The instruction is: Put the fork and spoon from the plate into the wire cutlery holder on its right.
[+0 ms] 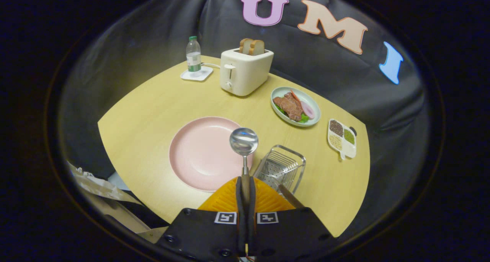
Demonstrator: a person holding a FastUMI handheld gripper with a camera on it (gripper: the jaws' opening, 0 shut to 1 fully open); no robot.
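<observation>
My gripper (245,189) is shut on the handle of a metal spoon (244,142), whose round bowl sticks out ahead of the orange fingers (226,199), raised over the right rim of the pink plate (199,155). The plate's surface looks bare. Just right of the plate stands the wire cutlery holder (281,169). A metal handle (289,195), apparently the fork's, leans out of its near side beside my right finger.
Further back on the wooden table (145,116) stand a white toaster (245,70) with bread, a water bottle (193,55) on a coaster, a plate of food (295,106) and a small divided dish of grains (342,139). The table's near edge runs just left of the fingers.
</observation>
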